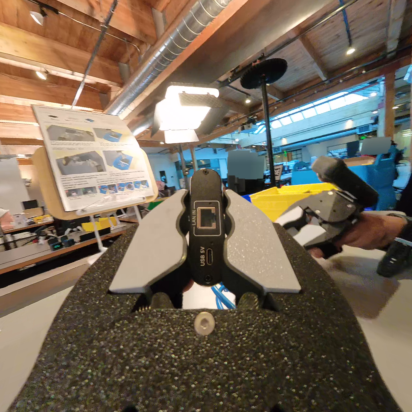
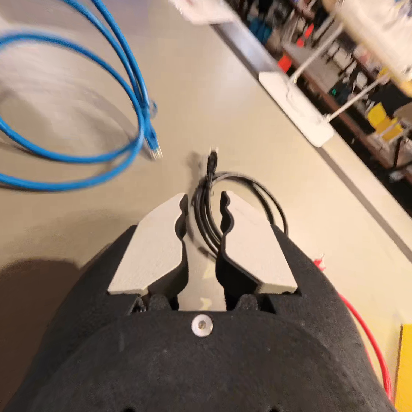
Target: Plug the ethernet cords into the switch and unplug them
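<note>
My left gripper (image 1: 205,194) is shut on a small black switch (image 1: 206,227), held upright above the table with its end face and two empty ports toward the camera. A bit of blue cord (image 1: 220,296) shows below it. My right gripper (image 2: 204,196) is open, its jaws on either side of a coiled black cord (image 2: 206,218) that lies on the table, with its plug (image 2: 211,162) just past the fingertips. A blue ethernet cord (image 2: 93,138) loops on the table to the left, its plugs (image 2: 155,149) loose. The right gripper also shows in the left wrist view (image 1: 289,220), held by a hand.
A red cord (image 2: 365,338) lies at the right near a yellow object (image 2: 404,365). A white stand base (image 2: 294,107) sits at the table's far edge. A yellow bin (image 1: 281,198) and an instruction sheet on a stand (image 1: 93,156) are behind the switch. Across from one pair of fingers to the other is roughly 25 centimeters.
</note>
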{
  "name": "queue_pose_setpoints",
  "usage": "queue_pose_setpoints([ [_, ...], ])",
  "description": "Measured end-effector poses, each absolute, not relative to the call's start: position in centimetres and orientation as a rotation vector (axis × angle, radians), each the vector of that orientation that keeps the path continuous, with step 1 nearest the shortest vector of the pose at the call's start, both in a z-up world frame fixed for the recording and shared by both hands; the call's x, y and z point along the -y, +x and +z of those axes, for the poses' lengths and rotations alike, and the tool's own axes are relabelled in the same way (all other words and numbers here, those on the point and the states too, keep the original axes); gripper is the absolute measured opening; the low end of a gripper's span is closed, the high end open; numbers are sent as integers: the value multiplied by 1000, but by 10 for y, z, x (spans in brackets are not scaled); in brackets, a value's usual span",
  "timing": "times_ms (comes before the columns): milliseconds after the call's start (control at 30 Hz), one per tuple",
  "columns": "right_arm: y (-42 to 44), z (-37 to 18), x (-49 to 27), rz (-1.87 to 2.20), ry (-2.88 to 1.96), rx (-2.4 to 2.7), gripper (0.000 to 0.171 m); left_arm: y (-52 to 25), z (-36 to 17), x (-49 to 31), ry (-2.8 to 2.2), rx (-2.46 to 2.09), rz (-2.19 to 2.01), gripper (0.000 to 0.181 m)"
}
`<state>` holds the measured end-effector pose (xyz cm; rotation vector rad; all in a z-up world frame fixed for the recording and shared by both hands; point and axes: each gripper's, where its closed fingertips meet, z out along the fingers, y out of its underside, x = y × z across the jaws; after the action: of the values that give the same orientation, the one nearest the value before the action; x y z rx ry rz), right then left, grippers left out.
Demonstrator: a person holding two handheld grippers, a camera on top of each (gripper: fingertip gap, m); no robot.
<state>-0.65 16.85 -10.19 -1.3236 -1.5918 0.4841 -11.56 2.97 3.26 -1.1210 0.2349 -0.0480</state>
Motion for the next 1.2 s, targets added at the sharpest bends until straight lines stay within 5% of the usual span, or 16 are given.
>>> queue_pose_setpoints([
  [200,-25,-64,-105,820,-1067,1604,37,-68,18,-44,-1177,-392,-310,27],
  [467,-34,-78,-71,877,-984,1738,53,-19,-8,-63,-1281,-561,-482,28],
  [700,-35,-83,-76,807,-981,1722,12,-20,-15,-66,-1317,-559,-522,28],
  [1200,-33,-94,-92,618,-974,1739,11,-26,-54,-71,-1520,-700,-220,28],
])
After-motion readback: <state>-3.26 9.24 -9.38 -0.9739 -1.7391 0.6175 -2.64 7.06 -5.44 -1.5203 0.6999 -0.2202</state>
